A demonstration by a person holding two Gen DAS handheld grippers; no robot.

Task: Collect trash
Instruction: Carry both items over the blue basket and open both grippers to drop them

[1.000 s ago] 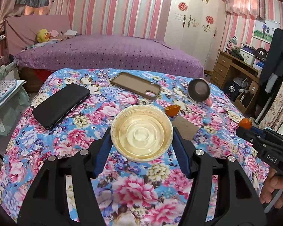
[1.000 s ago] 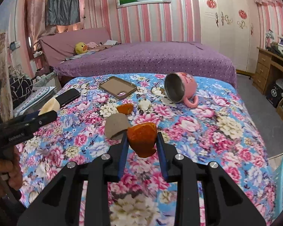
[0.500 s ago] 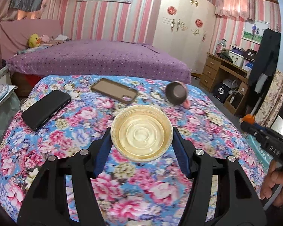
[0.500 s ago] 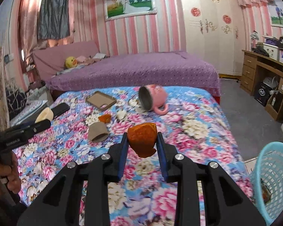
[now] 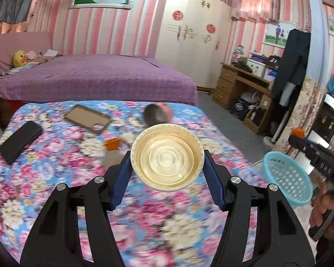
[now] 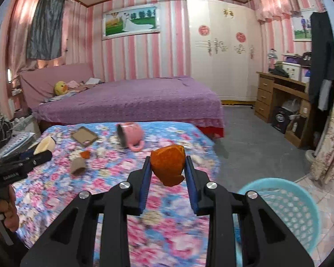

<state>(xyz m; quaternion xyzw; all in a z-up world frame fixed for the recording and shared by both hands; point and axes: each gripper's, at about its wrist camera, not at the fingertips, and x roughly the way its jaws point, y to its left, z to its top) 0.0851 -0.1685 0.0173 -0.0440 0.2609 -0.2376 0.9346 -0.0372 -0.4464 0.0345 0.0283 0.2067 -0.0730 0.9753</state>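
While both hang over floral cloth (image 5: pixel 55 178) | L gripper (image 5: pixel 167 159) clamps cup (image 5: pixel 167 158) btwn pads | R gripper (image 6: pixel 168 166) pinches peel (image 6: pixel 168 165) | basket (image 6: pixel 296 202) right of R fingers

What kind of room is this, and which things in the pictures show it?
Most likely a bedroom in a home. A bed with a purple cover stands by the striped wall, a white wardrobe fills the far corner, and a wooden desk with drawers stands at the right.

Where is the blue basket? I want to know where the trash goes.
The blue basket stands on the floor off the flowered bed's right edge, low right in both wrist views.
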